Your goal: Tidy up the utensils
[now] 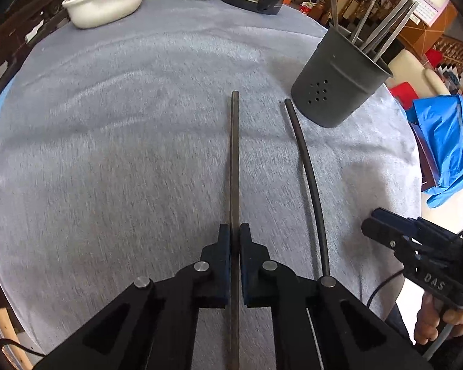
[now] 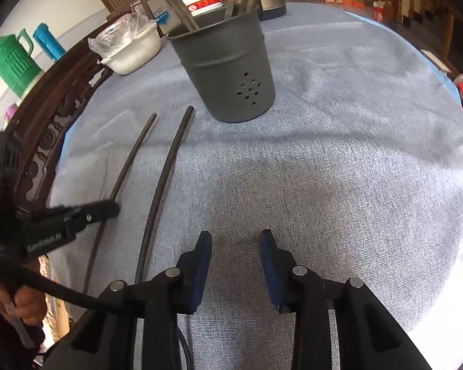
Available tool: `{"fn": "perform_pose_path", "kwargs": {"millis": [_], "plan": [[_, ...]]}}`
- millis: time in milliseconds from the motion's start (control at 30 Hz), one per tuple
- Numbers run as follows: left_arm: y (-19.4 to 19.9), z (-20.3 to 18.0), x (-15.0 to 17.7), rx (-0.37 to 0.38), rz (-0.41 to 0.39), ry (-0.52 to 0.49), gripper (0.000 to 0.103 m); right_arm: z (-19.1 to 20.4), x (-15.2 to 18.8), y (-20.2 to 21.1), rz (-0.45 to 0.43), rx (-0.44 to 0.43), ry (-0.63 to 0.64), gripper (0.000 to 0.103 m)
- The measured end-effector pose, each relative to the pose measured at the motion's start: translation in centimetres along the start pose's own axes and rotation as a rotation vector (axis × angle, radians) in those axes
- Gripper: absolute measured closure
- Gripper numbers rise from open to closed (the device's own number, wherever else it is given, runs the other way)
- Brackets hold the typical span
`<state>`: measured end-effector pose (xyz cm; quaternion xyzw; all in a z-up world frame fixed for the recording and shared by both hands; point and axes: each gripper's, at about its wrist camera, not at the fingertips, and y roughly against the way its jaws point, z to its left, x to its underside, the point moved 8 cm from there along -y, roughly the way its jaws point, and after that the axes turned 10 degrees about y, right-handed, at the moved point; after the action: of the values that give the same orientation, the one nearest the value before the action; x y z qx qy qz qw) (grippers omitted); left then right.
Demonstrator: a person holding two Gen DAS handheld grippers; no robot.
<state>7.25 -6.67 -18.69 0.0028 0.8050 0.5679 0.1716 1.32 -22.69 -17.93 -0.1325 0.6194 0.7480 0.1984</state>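
Lying lengthwise between the closed-down fingers of the left gripper (image 1: 234,231), the chopstick (image 1: 234,154) points left of the holder (image 1: 339,83), while the right gripper (image 2: 236,240) hangs agape and empty.

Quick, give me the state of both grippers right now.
Left gripper: closed on a dark chopstick.
Right gripper: open, holding nothing, above the grey cloth.

Grey holder (image 2: 228,67), dark chopsticks (image 1: 308,169)
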Motion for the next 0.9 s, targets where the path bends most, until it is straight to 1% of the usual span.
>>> {"fn": "perform_pose_path", "kwargs": {"millis": [67, 167, 333, 433, 500, 567, 667, 833, 900], "plan": [[0.2, 0.0, 0.4, 0.005, 0.007, 0.008, 0.097, -0.1, -0.2, -0.1, 0.000, -0.008, -0.011, 0.067], [0.5, -0.1, 0.8, -0.016, 0.008, -0.001, 0.097, -0.4, -0.2, 0.1, -0.001, -0.017, -0.023, 0.066], [2.1, -0.3, 1.6, -0.089, -0.052, -0.048, 0.097, -0.6, 0.0, 0.2, -0.014, -0.025, -0.032, 0.065], [2.5, -0.5, 1.2, -0.133, -0.092, -0.070, 0.088, -0.8, 0.1, 0.2, -0.019, -0.041, -0.046, 0.065], [3.0, -0.6, 1.2, -0.155, -0.116, -0.079, 0.079, -0.9, 0.1, 0.3, -0.018, -0.049, -0.055, 0.065], [3.6, -0.5, 1.1, -0.182, -0.144, -0.090, 0.076, -0.9, 0.1, 0.2, -0.017, -0.047, -0.045, 0.065], [4.2, -0.5, 0.6, -0.209, -0.167, -0.102, 0.075, -0.9, 0.2, 0.3, -0.026, -0.037, -0.043, 0.065], [4.1, -0.1, 0.0, -0.226, -0.173, -0.104, 0.073, -0.3, 0.3, 0.3, -0.038, 0.003, -0.004, 0.065], [3.9, -0.1, -0.1, -0.227, -0.173, -0.100, 0.067, -0.2, 0.2, 0.3, -0.032, 0.016, -0.002, 0.065]]}}
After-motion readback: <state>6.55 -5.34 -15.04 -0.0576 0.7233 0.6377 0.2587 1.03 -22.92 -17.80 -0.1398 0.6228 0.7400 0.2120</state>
